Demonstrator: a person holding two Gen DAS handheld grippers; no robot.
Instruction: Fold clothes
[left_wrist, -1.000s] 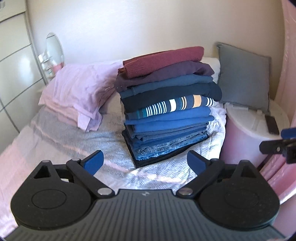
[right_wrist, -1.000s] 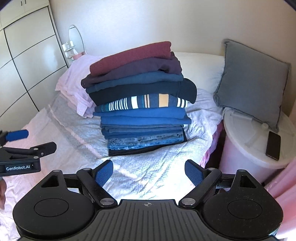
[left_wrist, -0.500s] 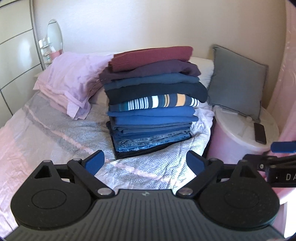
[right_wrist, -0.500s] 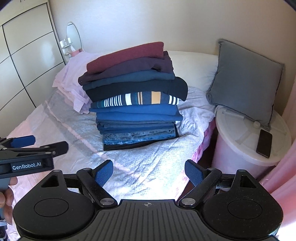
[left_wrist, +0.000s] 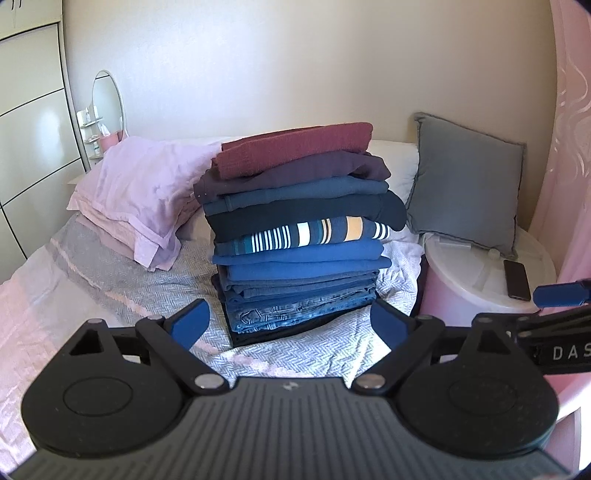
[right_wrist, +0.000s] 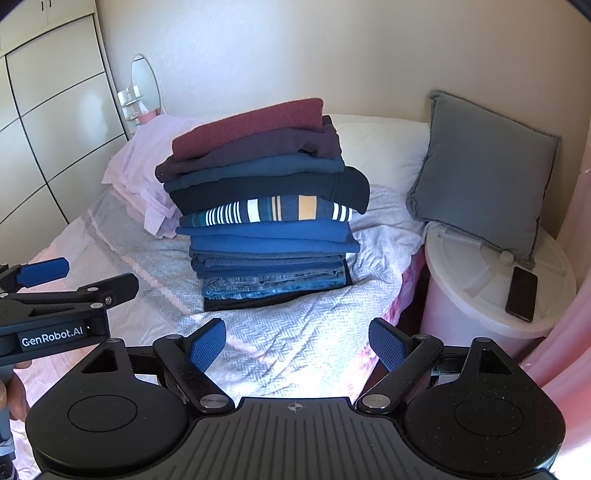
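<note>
A tall stack of folded clothes (left_wrist: 299, 236) (right_wrist: 266, 218) stands on the bed, a maroon sweater (left_wrist: 291, 149) on top, a striped shirt (left_wrist: 317, 232) midway and jeans near the bottom. My left gripper (left_wrist: 290, 323) hangs open in front of the stack's base, holding nothing. My right gripper (right_wrist: 297, 341) is open too, over the blanket short of the stack. In the right wrist view the left gripper (right_wrist: 79, 275) shows side-on at the left edge, apart from the clothes.
Lilac pillows (left_wrist: 147, 192) lie left of the stack and a grey cushion (left_wrist: 465, 188) leans on the wall at right. A white round bin lid (right_wrist: 491, 273) beside the bed carries a phone (right_wrist: 521, 293). Wardrobe doors (right_wrist: 48, 133) line the left wall.
Both grippers have pulled back and risen from the stack, which now looks smaller and lower. Each gripper has come further into the other's view. Both stayed open.
</note>
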